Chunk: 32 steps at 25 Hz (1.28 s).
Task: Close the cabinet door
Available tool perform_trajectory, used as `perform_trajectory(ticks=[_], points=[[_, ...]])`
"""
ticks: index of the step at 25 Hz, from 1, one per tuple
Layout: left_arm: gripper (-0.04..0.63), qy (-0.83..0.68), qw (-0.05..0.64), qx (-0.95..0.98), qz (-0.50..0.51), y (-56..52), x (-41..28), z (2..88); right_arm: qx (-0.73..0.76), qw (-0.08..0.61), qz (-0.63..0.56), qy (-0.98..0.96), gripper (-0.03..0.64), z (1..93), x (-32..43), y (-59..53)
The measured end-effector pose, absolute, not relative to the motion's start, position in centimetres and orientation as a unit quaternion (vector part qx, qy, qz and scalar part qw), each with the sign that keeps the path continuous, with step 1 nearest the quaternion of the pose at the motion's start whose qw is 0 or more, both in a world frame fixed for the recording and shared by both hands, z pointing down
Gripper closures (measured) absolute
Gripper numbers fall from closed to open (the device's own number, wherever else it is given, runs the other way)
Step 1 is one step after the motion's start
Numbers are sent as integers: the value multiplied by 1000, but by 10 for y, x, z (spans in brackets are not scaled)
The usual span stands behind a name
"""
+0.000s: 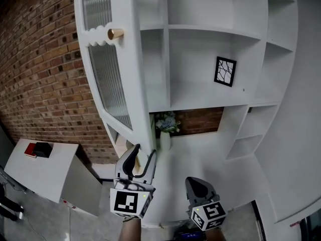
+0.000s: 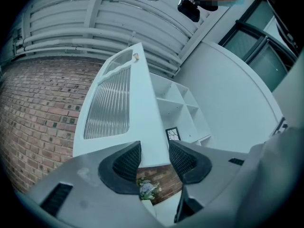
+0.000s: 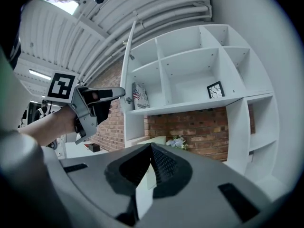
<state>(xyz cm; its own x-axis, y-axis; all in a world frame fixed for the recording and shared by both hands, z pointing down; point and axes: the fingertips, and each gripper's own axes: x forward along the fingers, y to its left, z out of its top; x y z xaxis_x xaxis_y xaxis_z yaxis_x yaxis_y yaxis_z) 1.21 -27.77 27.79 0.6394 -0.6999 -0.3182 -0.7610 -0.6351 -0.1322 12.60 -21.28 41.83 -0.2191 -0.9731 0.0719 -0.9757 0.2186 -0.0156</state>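
The white cabinet has its tall door swung out to the left. The door has ribbed glass panels and a brass knob. My left gripper is open just under the door's lower corner. In the left gripper view the door has its bottom edge showing between the spread jaws of the left gripper, and I cannot tell whether the pads touch it. The right gripper view shows the left gripper at the door's edge. My right gripper hangs lower right, shut and holding nothing.
A framed picture stands on a shelf, and a book leans in the left compartment. Flowers in a white vase sit on the counter below. A brick wall runs behind the door. A low white table is at the left.
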Motion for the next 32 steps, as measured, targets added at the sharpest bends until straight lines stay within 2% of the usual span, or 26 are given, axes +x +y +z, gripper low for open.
perform_trajectory(ticks=[28,32], points=[[440,406,123,-897,123,-346,78,276,646,25,39,-762,615,421,192,-258],[483,413,124,-893,124,-356,80,276,647,28,43,-761,615,425,199,-262]])
